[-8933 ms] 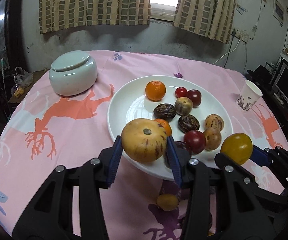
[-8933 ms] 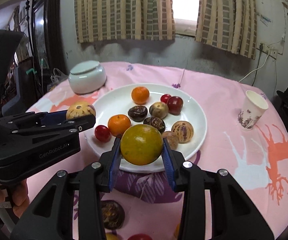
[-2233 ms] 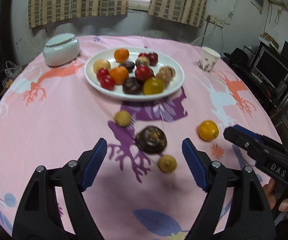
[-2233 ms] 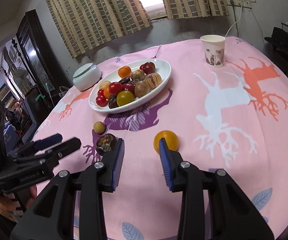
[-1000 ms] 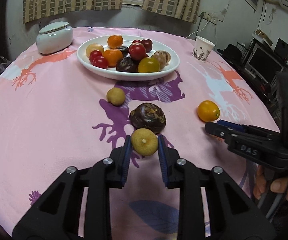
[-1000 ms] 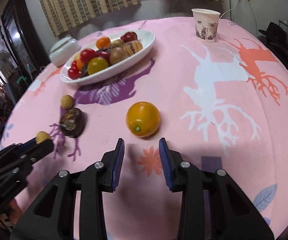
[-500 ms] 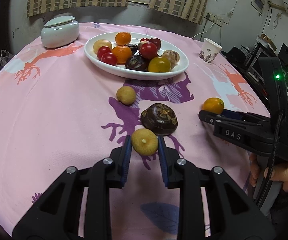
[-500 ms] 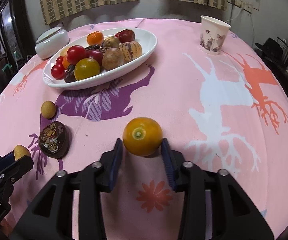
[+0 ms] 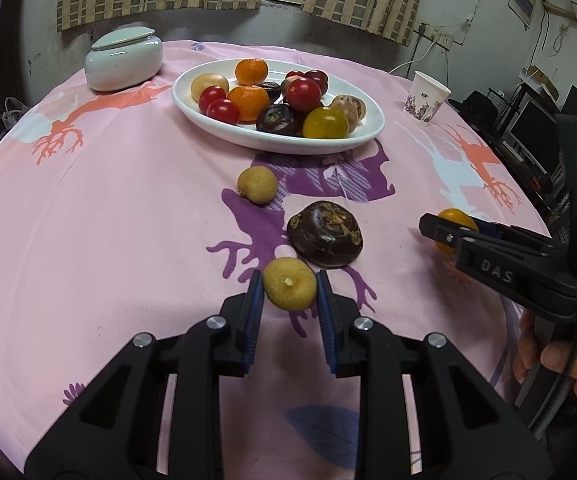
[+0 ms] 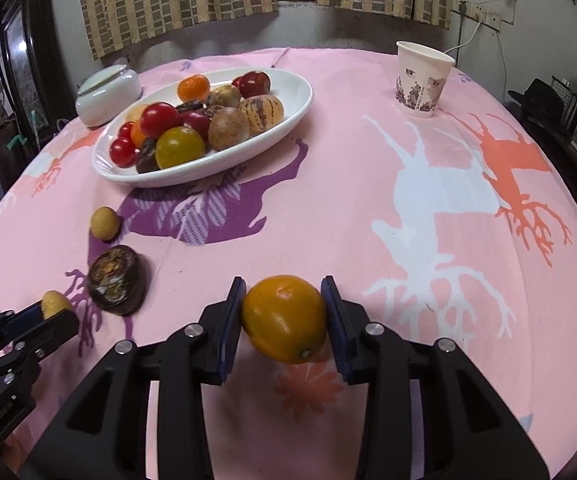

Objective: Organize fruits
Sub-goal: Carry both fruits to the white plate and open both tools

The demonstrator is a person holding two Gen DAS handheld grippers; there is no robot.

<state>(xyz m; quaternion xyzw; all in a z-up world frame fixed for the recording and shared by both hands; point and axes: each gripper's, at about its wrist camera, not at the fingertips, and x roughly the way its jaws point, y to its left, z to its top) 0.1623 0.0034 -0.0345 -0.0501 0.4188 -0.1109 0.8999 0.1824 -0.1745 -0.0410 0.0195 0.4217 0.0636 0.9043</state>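
Both tongs are now lifting fruit: your left tongs [image 9: 289,294] are clamping the small tan fruit [image 9: 289,289], your right tongs [image 10: 284,322] the orange fruit [image 10: 284,318]. Ahead, the plate [image 9: 280,142] is waiting.

The left gripper [image 9: 289,289] was held low over the table, its blue-padded jaws closed on a small yellow fruit [image 9: 289,289] pinched between the fingertips. The right gripper [image 10: 284,318] was likewise closed, its jaws pressed against both sides of an orange fruit [image 10: 284,318], and in the left wrist view it was seen reaching in from the right side. The right hand [image 9: 556,364] was wrapped around that gripper's handle, with the fingers curled beneath it.
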